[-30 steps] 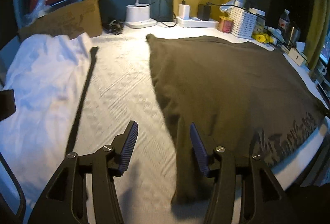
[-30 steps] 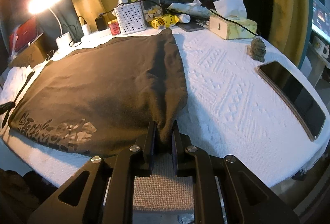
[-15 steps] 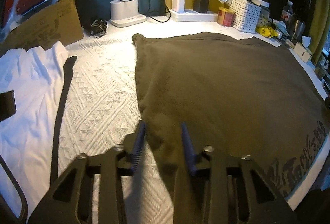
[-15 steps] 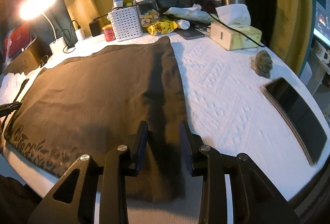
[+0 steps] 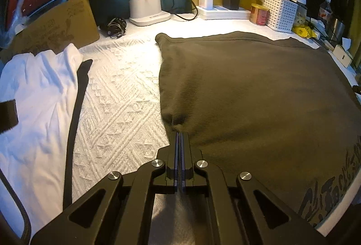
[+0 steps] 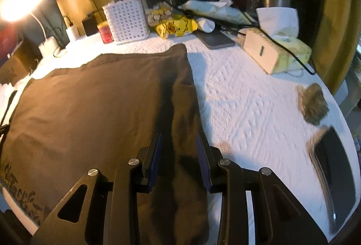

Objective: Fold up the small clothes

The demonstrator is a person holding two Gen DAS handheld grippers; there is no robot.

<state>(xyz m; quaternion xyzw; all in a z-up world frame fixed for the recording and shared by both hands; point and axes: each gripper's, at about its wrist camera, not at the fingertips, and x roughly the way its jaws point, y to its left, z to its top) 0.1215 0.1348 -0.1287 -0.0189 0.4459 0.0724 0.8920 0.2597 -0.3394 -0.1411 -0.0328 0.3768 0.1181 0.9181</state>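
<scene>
A dark olive-brown T-shirt (image 5: 259,91) lies flat on the white textured table cover, print at its near edge; it also shows in the right wrist view (image 6: 94,105). My left gripper (image 5: 179,133) is shut on the shirt's left edge, and the cloth puckers at the fingertips. My right gripper (image 6: 178,141) is open, its fingers straddling the shirt's right edge strip just above the cloth, holding nothing.
A white garment (image 5: 33,96) with a black strap (image 5: 75,109) lies left. A cardboard box (image 5: 52,30), lamp base (image 5: 149,10), power strip (image 5: 223,11) and white basket (image 6: 126,19) line the back. A tissue box (image 6: 277,53), a grey lump (image 6: 312,105) and a phone (image 6: 334,166) lie right.
My left gripper moved forward and closed on the shirt's left edge. My right gripper let go of the shirt's right edge, opened and moved forward over it.
</scene>
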